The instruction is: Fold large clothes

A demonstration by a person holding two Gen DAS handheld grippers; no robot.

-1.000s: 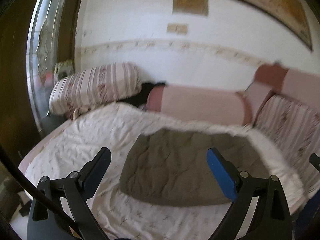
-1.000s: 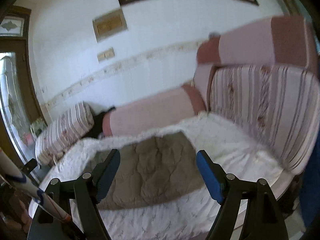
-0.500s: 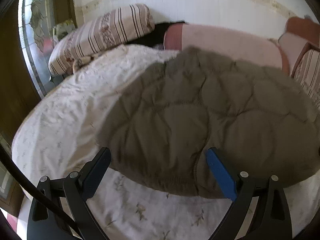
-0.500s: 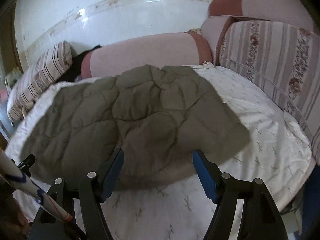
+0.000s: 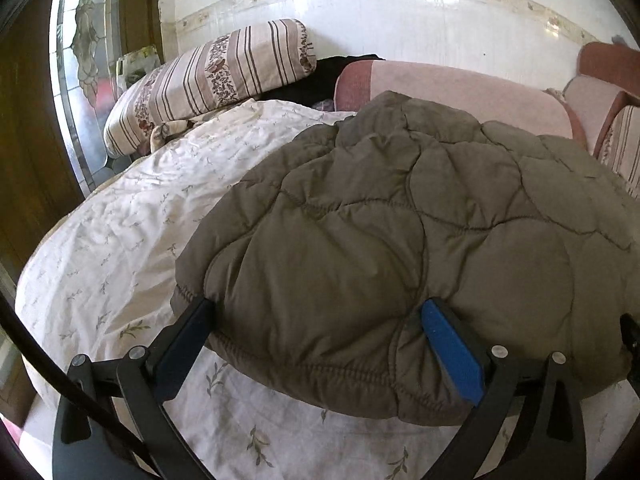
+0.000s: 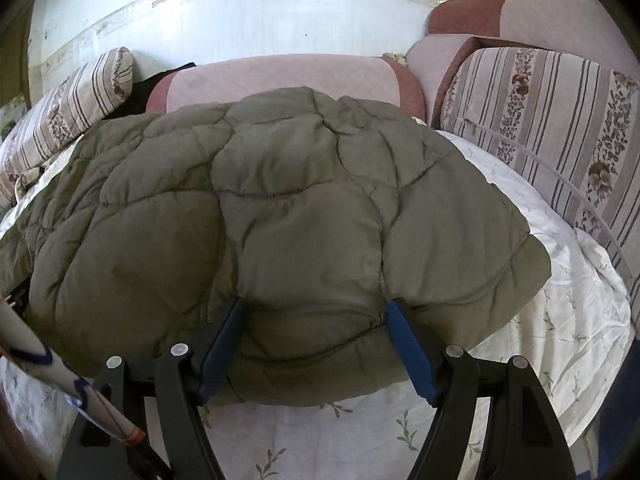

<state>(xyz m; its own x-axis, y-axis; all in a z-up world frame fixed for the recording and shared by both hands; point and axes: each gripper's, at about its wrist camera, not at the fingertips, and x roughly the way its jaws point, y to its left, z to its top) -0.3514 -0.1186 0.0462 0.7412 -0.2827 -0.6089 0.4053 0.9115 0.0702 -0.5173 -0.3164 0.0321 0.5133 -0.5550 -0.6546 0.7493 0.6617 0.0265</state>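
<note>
Jaws of both the left gripper point(image 5: 320, 322) and right gripper point(image 6: 314, 316) straddle, wide open, the quilted jacket's point(image 5: 400, 240) near hem on the bed point(image 5: 120, 240), gripping nothing.

Home bdrm, bed w/ floral sheet point(image 5: 120, 240), striped pillows point(image 5: 208, 80)

— What can't you make out?
— The quilted jacket point(image 5: 400, 240) runs off the right edge in the left wrist view, and off the left edge in the right wrist view. Its underside is hidden.
— And at the far side?
— Something black point(image 5: 320, 76) between the striped cushion point(image 5: 208, 80) and the pink bolster point(image 5: 452, 88) — too covered to tell.
</note>
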